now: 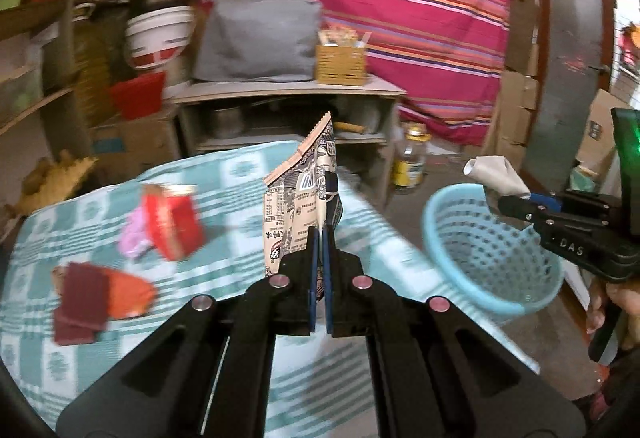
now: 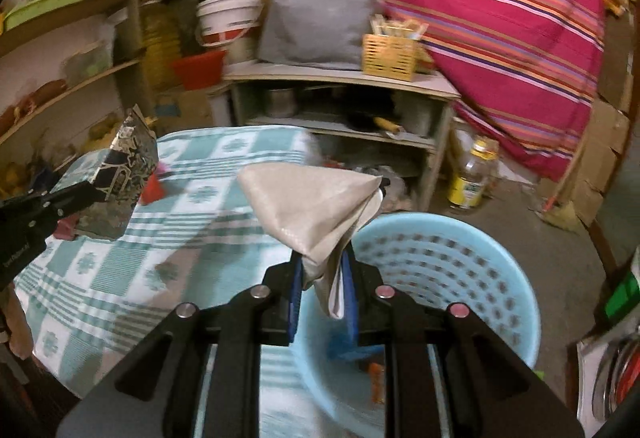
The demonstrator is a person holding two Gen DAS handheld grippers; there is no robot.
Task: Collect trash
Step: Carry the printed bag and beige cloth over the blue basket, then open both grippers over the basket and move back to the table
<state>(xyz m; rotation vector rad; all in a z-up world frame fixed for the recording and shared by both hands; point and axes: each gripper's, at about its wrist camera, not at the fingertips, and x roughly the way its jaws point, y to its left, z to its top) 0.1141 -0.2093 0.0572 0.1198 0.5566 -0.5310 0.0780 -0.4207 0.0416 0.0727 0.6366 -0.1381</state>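
Left fingers point(image 1: 315, 242) pinch one printed snack packet point(image 1: 304, 194), upright above the checked bench point(image 1: 240, 174). Right gripper point(image 2: 322, 270) level over one blue basket point(image 2: 472, 250), pinching one crumpled grey wrapper point(image 2: 312, 210). Three wrappers on the bench: red point(image 1: 172, 226), pink point(image 1: 134, 238), maroon-orange point(image 1: 100, 294).

Left tool point(image 1: 321, 238) clamped, right tool point(image 2: 322, 270) seemingly closed, both raised
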